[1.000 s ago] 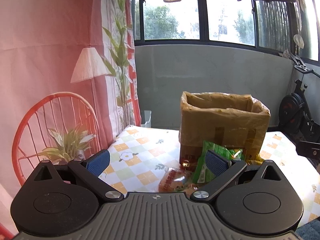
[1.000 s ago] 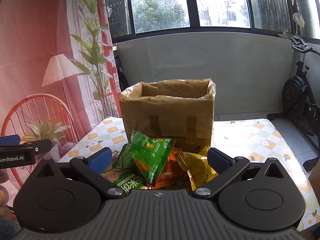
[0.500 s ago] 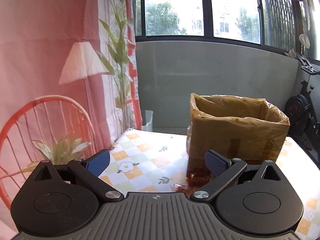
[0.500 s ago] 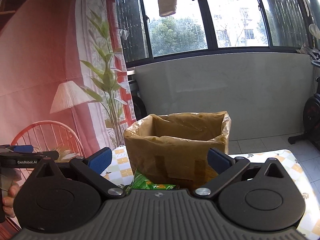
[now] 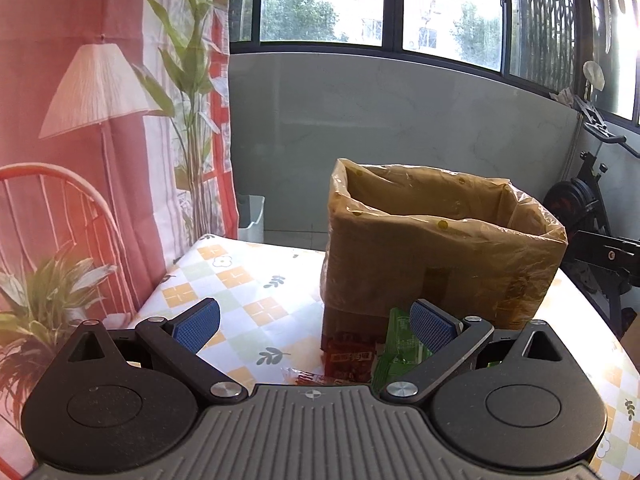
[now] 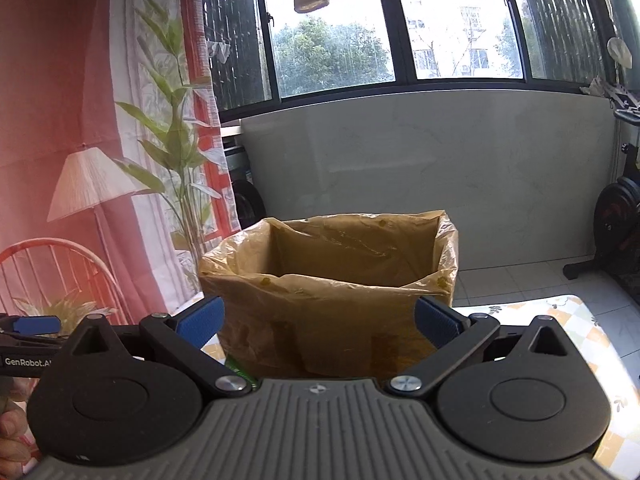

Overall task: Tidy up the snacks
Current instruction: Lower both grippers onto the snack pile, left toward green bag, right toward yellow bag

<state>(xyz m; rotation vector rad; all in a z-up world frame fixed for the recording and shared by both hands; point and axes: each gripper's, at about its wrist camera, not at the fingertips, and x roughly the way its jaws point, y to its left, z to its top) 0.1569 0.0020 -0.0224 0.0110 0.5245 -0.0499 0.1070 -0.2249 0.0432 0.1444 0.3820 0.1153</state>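
Note:
A cardboard box lined with a yellow plastic bag (image 5: 440, 248) stands on the checked tablecloth (image 5: 240, 280); its inside looks empty from here. A red snack packet (image 5: 350, 356) and a green snack packet (image 5: 398, 340) lie against its near side. My left gripper (image 5: 316, 326) hovers open just before them, holding nothing. In the right wrist view the same box (image 6: 332, 280) fills the middle. My right gripper (image 6: 318, 322) is open and empty in front of it. A sliver of green packet (image 6: 238, 368) shows under its left finger.
The other gripper (image 6: 28, 344) and a hand (image 6: 12, 440) show at the left edge of the right wrist view. An exercise bike (image 5: 592, 208) stands right of the table. A printed curtain (image 5: 100, 120) hangs along the left. A small white bin (image 5: 251, 216) sits on the floor behind.
Both grippers have tilted upward, so most of the snack pile has dropped out of view behind them. The left one then dipped slightly, showing the red and green packets again. Both stay open.

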